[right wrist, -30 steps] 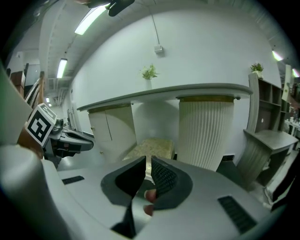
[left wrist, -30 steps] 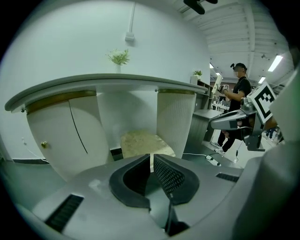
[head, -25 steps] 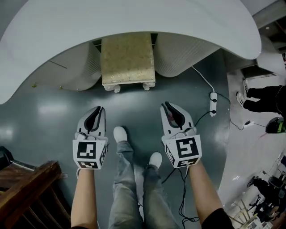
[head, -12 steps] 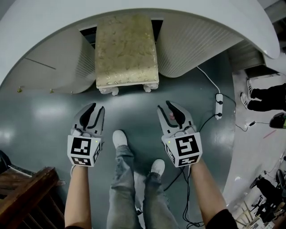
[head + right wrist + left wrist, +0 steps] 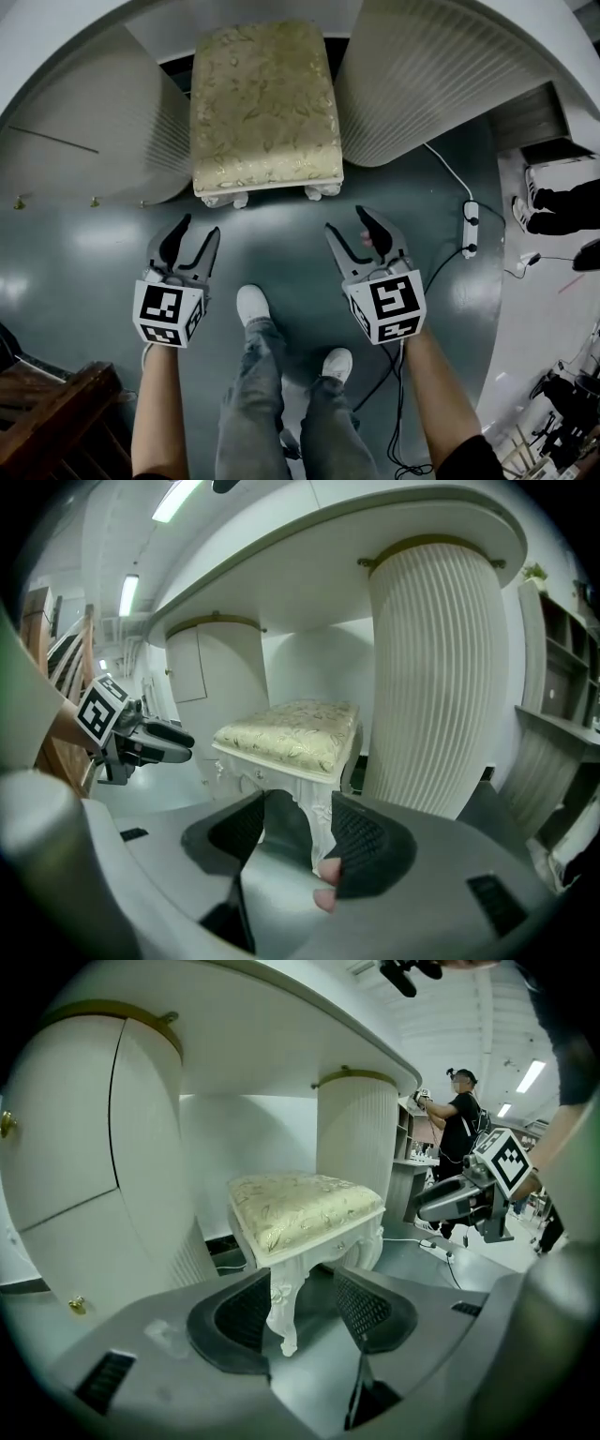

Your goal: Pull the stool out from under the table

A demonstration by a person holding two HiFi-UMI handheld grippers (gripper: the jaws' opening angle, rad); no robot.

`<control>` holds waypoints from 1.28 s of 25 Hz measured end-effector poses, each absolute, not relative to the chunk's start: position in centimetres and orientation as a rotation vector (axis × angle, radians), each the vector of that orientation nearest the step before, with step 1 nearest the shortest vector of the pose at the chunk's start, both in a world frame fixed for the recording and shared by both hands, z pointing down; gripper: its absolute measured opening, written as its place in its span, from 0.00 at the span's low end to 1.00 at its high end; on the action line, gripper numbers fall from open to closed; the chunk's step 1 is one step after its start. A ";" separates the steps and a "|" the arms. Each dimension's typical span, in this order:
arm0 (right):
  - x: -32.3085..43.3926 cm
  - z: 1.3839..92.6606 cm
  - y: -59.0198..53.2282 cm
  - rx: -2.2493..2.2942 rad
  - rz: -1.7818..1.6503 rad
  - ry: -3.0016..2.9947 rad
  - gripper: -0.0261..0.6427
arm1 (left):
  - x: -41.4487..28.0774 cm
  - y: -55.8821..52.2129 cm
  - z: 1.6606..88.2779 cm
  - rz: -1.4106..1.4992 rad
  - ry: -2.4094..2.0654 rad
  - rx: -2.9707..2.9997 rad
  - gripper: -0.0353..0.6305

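Table (image 5: 84, 131): white curved top on two ribbed pedestals, fills the top of the head view. Stool (image 5: 264, 103), cream patterned cushion on white carved legs, sits in the gap between the pedestals. Its far end is tucked under the top and its front edge and two front legs poke out onto the grey floor (image 5: 281, 244). Compared with a second ago the stool looks bigger and more of the cushion shows, but its front legs line up with the pedestal fronts much as before. So that reads as the person closing in, not the stool moving; the pull hasn't started. Both grippers have moved forward and now sit near the front edge, clear floor between tips and stool, no contact. Left gripper (image 5: 197, 228): jaws were pressed together a second ago, now spread and opening, nothing between the pads. Its own view lines up the front left leg (image 5: 284, 1307) through the gap, but the leg is ahead of the jaws. Right gripper (image 5: 345, 219): same story, jaws spread wider and opening, nothing pinched, front right leg (image 5: 319, 827) framed ahead between them. My read: this is pre-grasp setup, one gripper per front leg or front-rail corner. Next step is to advance, close, then pull back evenly. Watch item: power strip (image 5: 471, 228) and its cable on the floor to the right, well apart from the stool's path.
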State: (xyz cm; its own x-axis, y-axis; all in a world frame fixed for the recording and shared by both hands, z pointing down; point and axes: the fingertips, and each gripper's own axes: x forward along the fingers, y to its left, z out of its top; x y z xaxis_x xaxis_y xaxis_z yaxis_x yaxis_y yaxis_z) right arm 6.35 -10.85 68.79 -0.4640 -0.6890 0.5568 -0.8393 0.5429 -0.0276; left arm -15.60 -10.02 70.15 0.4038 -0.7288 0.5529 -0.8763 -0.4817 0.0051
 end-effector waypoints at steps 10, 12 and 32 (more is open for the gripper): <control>5.8 73.1 -13.9 1.214 0.389 -2.315 0.50 | -16.4 -13.3 74.6 0.751 -1.411 2.391 0.43; 5.7 74.0 -14.5 1.203 0.377 -2.314 0.51 | -16.6 -13.8 75.4 0.762 -1.408 2.393 0.44; 5.0 79.8 -18.3 1.077 0.373 -2.272 0.52 | -15.7 -16.5 80.7 0.951 -1.214 2.481 0.45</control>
State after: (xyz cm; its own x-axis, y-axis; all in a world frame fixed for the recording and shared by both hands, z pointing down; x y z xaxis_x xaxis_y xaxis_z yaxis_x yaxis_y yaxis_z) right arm 4.96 -18.31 79.85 -0.4975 -0.6085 0.6183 -0.7744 0.6327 -0.0003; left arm -15.74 -16.46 80.75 0.4495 -0.6260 0.6373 -0.7687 -0.6345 -0.0811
